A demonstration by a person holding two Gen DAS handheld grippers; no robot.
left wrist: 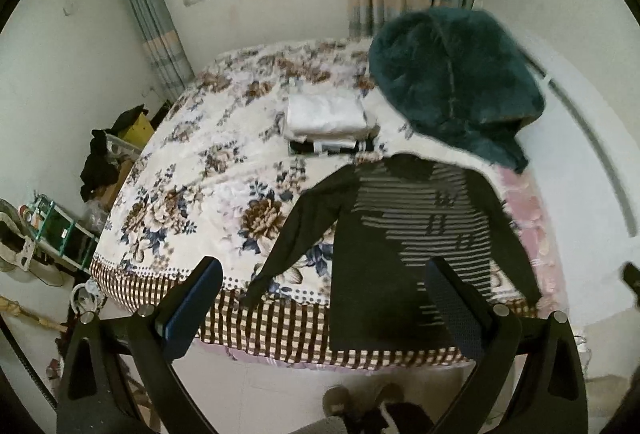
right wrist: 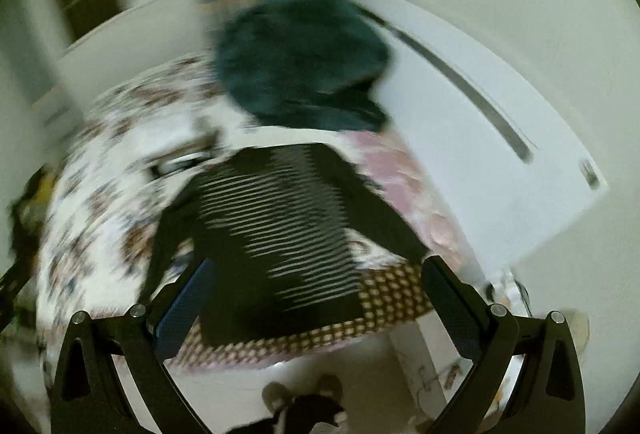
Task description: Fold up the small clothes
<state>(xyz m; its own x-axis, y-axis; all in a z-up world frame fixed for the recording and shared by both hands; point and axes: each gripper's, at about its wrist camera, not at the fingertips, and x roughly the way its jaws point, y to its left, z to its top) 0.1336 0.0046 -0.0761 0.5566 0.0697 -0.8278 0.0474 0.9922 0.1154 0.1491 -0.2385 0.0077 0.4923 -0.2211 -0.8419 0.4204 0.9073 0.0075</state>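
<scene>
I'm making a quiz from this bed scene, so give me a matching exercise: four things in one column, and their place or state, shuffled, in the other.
Things:
1. striped shirt
2. teal blanket
3. folded stack
4. left gripper

Place or state:
A. mid-bed, beyond the shirt
B. spread flat, hem over the bed's near edge
C. open, holding nothing
D. heaped at the far right of the bed

Pairs: 1-B, 2-D, 3-A, 4-C

Bare bedspread point(left wrist: 192, 170) left of folded stack point(left wrist: 326, 114)
</scene>
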